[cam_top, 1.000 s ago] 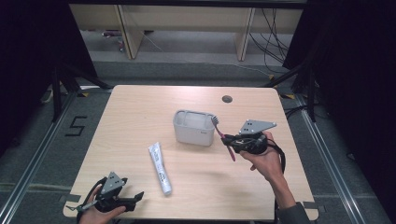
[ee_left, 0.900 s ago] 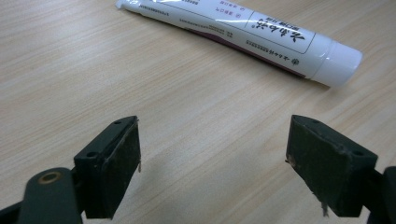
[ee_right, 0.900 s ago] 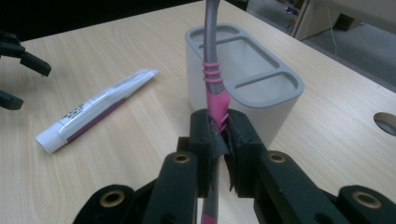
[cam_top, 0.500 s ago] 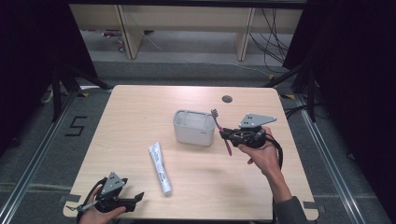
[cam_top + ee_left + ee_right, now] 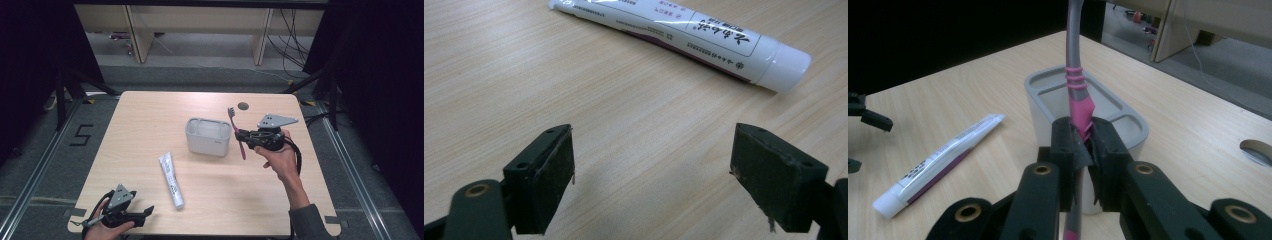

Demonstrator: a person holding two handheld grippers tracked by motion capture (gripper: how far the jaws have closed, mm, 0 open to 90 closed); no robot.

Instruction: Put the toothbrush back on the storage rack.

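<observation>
- Over the last second, the toothbrush [image 5: 237,134] was raised and brought closer to upright by the right gripper [image 5: 242,136]; earlier it had slanted down beside the holder, with its head level with the rim.
- The brush was thereby lined up just to the right of the grey toothbrush holder [image 5: 208,136], so a lift over the rim and a drop into a compartment was judged to be the step in hand; nothing had yet been placed inside.
- The right gripper's jaws were seen clamped on the pink part of the handle [image 5: 1081,114], the grey neck rising above them and the bristled head topmost in the high view.
- The toothbrush was pink and grey, slim, with ribbed rings where the colours met.
- The holder was an empty rounded box with an inner divider, standing mid-table.
- The left gripper [image 5: 651,175] was kept where it had been, jaws spread wide and empty, near the table's front edge, with the white toothpaste tube [image 5: 684,37] lying flat just ahead.
</observation>
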